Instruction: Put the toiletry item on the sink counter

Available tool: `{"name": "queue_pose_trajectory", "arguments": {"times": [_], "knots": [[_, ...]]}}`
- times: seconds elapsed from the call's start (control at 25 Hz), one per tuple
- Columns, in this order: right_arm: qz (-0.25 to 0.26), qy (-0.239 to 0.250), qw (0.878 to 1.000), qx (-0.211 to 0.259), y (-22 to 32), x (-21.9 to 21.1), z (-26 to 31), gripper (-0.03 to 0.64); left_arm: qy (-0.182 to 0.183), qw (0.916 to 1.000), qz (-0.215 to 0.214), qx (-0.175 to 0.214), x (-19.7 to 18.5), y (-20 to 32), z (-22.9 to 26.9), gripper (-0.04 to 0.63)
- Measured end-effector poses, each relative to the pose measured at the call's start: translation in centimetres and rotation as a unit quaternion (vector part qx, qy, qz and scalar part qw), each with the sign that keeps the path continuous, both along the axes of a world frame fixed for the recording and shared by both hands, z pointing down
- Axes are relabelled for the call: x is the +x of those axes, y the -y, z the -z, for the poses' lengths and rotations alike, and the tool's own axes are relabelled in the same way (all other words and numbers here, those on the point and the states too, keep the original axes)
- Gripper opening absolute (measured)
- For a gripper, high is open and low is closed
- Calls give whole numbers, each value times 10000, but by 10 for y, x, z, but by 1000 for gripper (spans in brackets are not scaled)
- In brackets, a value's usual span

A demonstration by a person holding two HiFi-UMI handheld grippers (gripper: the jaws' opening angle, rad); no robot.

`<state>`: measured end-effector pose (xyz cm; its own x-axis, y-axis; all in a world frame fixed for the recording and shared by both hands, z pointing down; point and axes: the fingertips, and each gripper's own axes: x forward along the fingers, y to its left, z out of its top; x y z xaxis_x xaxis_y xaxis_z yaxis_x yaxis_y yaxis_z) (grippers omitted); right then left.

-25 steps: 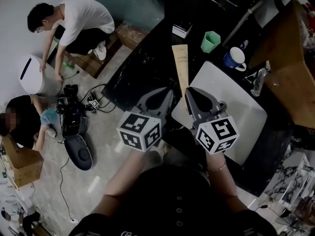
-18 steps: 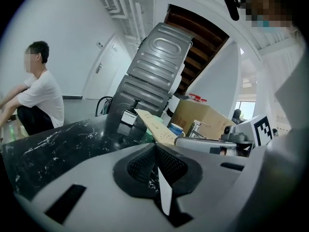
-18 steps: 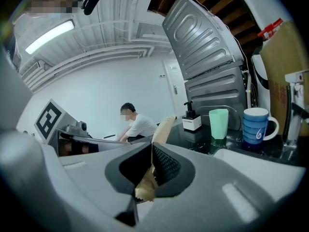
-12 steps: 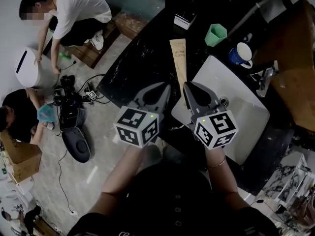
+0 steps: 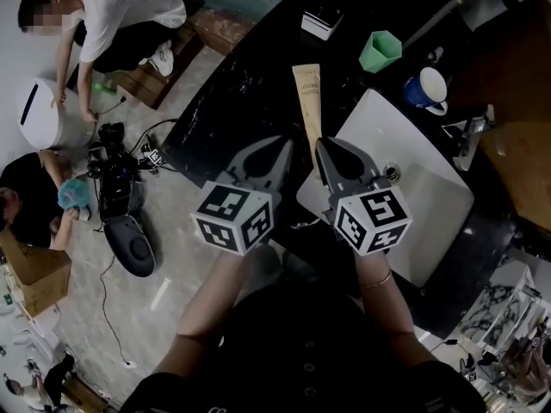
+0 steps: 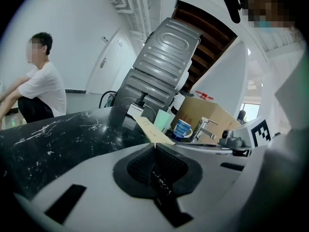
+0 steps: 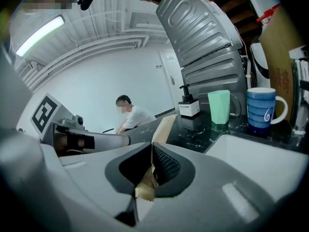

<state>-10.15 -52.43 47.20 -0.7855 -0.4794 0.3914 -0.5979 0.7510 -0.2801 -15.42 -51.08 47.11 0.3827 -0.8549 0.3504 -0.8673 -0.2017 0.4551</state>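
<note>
Right gripper view shows my right gripper [image 7: 150, 146] pinched narrow on the near end of the beige box [image 7: 163, 125], with cardboard squeezed between the pads. In the left gripper view my left gripper [image 6: 155, 145] has its jaws pressed together on nothing, just left of the box. From the head view, the box reaches out over the black counter [image 5: 232, 110], left of the white sink [image 5: 430, 213]; I cannot tell whether its far end rests there. A green cup [image 5: 380, 50] and a blue mug [image 5: 429, 89] stand farther right.
</note>
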Motion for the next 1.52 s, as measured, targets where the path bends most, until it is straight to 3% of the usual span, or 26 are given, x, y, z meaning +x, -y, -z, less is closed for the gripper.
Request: {"name": "queue_pose_trajectory", "arguments": {"times": [0.28,0.52,1.2,1.52], "knots": [[-7,-52,9999,-121,5,-5,-12,14,-69,10000,44,1,2,5,-2,14],[26,-107,9997,-196,6,-10,-20,14,168,9999,27,21,3,2,-1,14],[-55,-275,9992,-271,5,-12,-29,15,104,9999,43,-42,5,-5,-4,14],[-144,-300,9992,-222,7,-11,-24,82,141,9999,-81,17,10,-6,1,14]]}}
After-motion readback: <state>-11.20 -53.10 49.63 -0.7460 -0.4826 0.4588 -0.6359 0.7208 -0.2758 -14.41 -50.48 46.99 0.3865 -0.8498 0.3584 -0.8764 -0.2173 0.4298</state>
